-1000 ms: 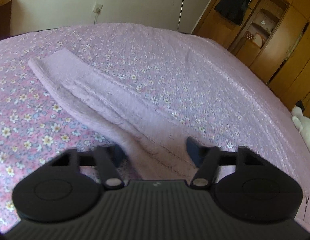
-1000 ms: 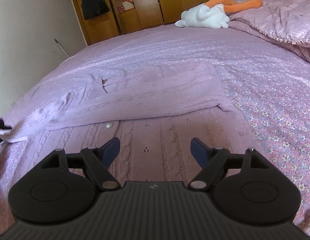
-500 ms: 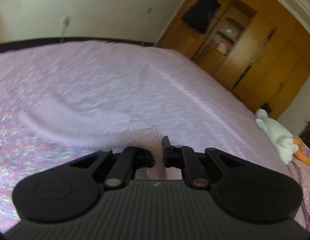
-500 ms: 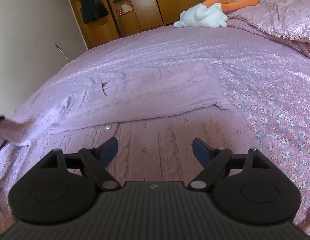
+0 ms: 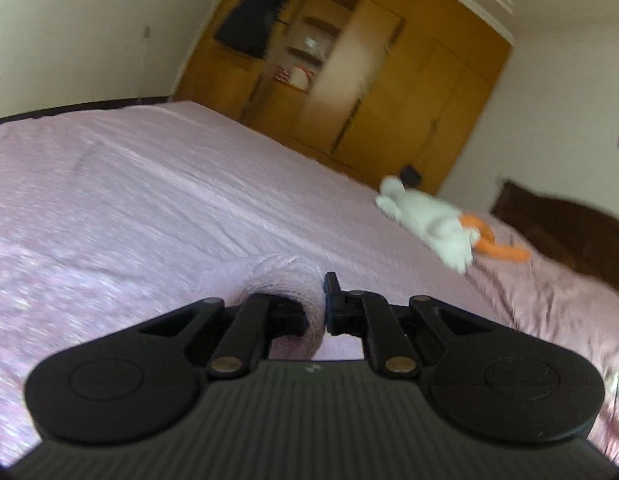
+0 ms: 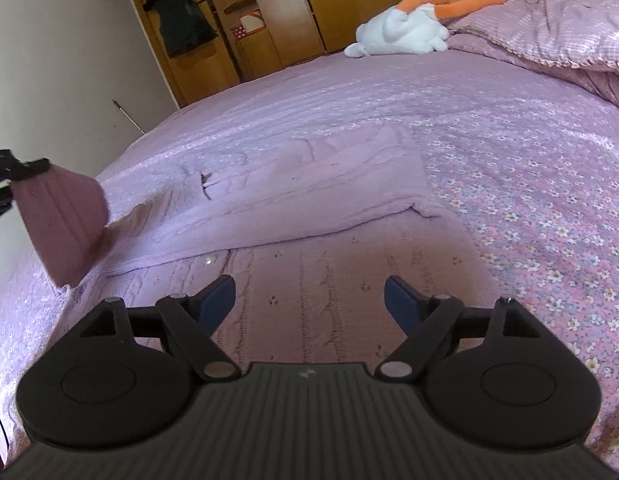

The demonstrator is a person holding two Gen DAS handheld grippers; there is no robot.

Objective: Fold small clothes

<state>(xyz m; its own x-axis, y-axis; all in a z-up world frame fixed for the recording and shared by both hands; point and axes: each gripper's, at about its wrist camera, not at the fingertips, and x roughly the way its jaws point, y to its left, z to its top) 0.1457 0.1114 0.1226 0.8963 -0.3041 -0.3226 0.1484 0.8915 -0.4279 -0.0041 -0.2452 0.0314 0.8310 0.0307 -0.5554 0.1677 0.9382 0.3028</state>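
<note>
A lilac knitted cardigan (image 6: 309,200) lies spread on the bed, one sleeve folded across its body. My left gripper (image 5: 318,312) is shut on the cuff of the other sleeve (image 5: 293,280) and holds it lifted off the bed. In the right wrist view that lifted sleeve (image 6: 61,224) hangs at the far left, with the left gripper's fingers (image 6: 13,168) at its top. My right gripper (image 6: 309,300) is open and empty, low over the cardigan's near part.
The bed has a pink flowered cover (image 6: 549,208). A white and orange plush toy (image 6: 405,28) lies near the pillows (image 6: 549,20). A wooden wardrobe (image 5: 369,92) with a dark garment (image 5: 249,20) hanging on it stands beyond the bed.
My left gripper closed on the sleeve cuff, lifted it off the bed and swung toward the right. My right gripper stayed open and almost still.
</note>
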